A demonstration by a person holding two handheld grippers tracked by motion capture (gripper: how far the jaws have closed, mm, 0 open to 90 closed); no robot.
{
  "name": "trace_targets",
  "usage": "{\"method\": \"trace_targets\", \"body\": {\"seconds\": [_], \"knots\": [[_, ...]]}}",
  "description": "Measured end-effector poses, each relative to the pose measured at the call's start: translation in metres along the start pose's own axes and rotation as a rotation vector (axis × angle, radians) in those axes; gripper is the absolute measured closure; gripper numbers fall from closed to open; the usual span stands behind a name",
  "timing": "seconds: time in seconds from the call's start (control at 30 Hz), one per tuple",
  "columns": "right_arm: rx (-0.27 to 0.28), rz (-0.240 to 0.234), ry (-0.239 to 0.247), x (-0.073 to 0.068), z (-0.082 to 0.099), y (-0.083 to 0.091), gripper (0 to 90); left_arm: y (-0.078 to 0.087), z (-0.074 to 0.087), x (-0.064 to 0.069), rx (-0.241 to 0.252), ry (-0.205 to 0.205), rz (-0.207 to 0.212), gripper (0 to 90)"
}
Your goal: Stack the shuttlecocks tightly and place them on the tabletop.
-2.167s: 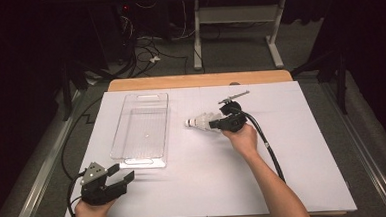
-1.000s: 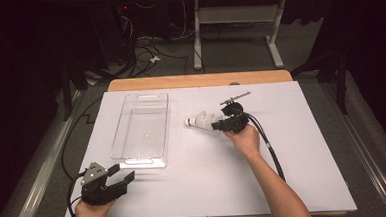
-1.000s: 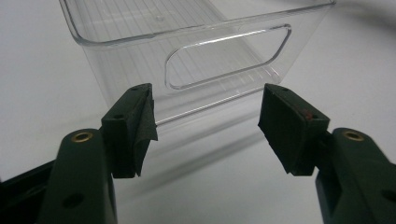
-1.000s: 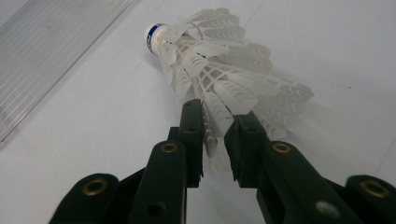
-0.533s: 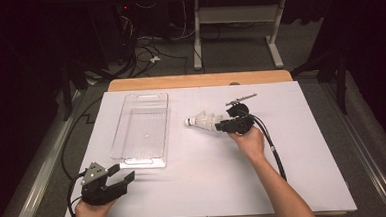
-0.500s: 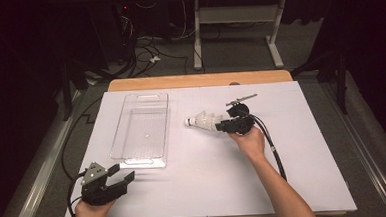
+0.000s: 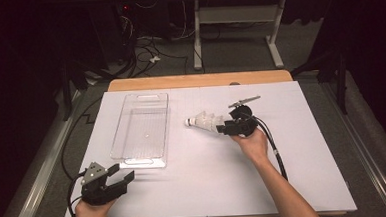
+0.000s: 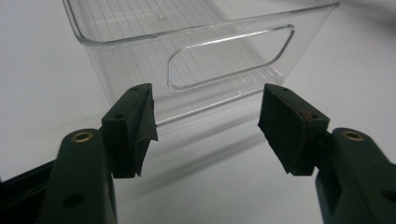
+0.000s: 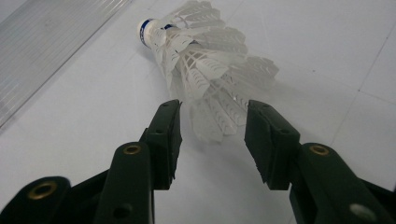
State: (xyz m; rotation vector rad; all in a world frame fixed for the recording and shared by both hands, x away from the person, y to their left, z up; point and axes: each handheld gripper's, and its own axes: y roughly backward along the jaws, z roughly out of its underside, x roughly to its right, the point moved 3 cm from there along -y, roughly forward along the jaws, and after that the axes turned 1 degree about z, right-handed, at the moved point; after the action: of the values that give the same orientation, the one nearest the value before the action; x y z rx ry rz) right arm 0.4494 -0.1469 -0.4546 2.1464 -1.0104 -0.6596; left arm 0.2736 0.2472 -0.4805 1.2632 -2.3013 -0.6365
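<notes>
A white feathered shuttlecock [image 7: 203,121] [image 9: 205,60] lies on its side on the white table top [image 7: 209,177], with its cork end pointing toward the clear plastic tray [image 7: 115,142]. My right gripper [image 7: 221,128] [image 9: 212,114] sits low behind it. Its jaws have just been opening and now stand on either side of the feather tips, with the pads off them. At the near left, my left gripper [image 7: 123,175] [image 8: 208,112] is open and holds nothing. It faces the tray's near end wall [image 8: 140,60] and its handle slot.
The tray is empty and lies lengthwise at the left centre. A black cable [image 7: 276,151] trails from the right gripper along the forearm. A wooden table edge [image 7: 199,80] runs along the back, with the floor, cables and a desk frame beyond it.
The right hand and gripper have shifted a little to the right and nearer, and the shuttlecock with them. The left gripper and the tray have not moved.
</notes>
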Motion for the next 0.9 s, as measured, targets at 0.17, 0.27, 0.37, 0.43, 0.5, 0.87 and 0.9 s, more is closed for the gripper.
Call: {"method": "trace_targets", "body": {"seconds": [0.17,0.27,0.37,0.43,0.5,0.87,0.9], "knots": [[-0.006,0.003,0.006,-0.002,0.004,0.003,54.4,0.0,0.0,0.0,0.005,-0.001,0.007,36.9],[0.005,0.003,0.009,-0.003,0.006,0.003,52.7,0.0,0.0,0.0,0.001,-0.004,0.01,36.9],[0.008,0.006,0.013,-0.004,0.007,0.002,51.0,0.0,0.0,-0.001,0.007,0.008,0.009,36.9],[0.013,0.005,0.013,-0.004,0.008,0.001,50.2,0.001,0.0,-0.001,0.008,0.008,0.008,36.9],[0.017,0.004,0.015,-0.006,0.009,0.0,48.9,0.0,0.0,-0.001,0.008,0.004,0.01,36.9],[0.039,0.027,0.052,-0.008,0.011,-0.005,44.8,0.001,0.0,0.0,0.008,-0.013,0.016,37.0],[0.041,0.029,0.053,-0.009,0.011,-0.006,44.7,0.002,0.001,0.0,0.009,-0.01,0.016,37.0]]}}
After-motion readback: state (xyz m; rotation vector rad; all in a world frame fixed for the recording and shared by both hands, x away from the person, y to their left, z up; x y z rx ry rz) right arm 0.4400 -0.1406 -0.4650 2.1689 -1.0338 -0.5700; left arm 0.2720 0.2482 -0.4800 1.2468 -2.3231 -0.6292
